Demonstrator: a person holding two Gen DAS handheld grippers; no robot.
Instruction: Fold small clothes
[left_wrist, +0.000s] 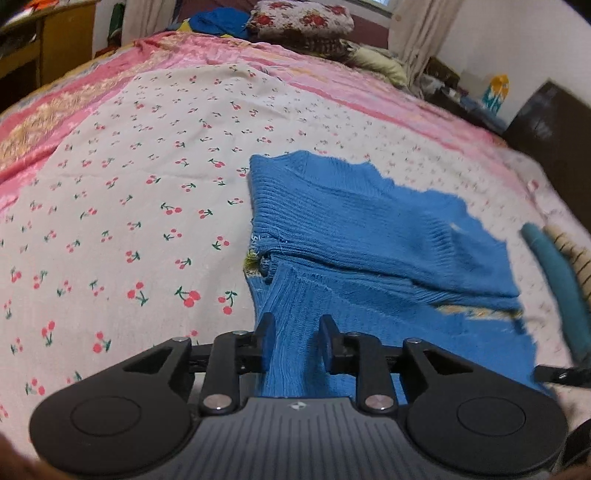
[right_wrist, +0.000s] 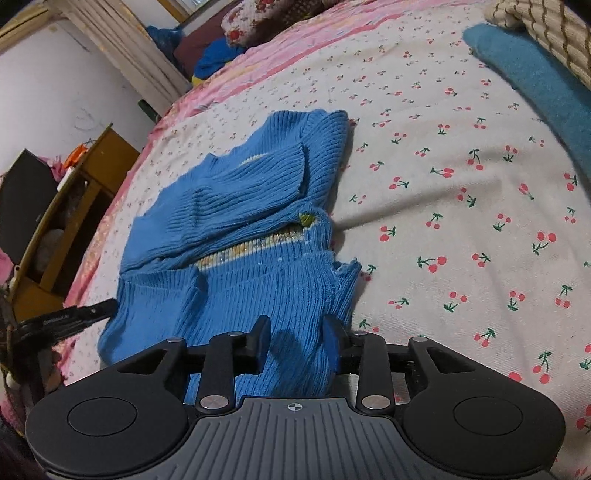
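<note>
A small blue ribbed knit sweater lies on the cherry-print bedsheet, sleeves folded across its body. My left gripper has the sweater's near hem between its fingers, at the garment's left edge. In the right wrist view the same sweater lies ahead, and my right gripper has the near hem bunched between its fingers at the garment's right edge. Both pairs of jaws stand a little apart with fabric filling the gap. The other gripper's tip shows at the left.
A folded teal garment and a beige striped one lie on the sheet to the right. Pillows and bedding pile at the bed's head. A wooden shelf stands beside the bed's left edge.
</note>
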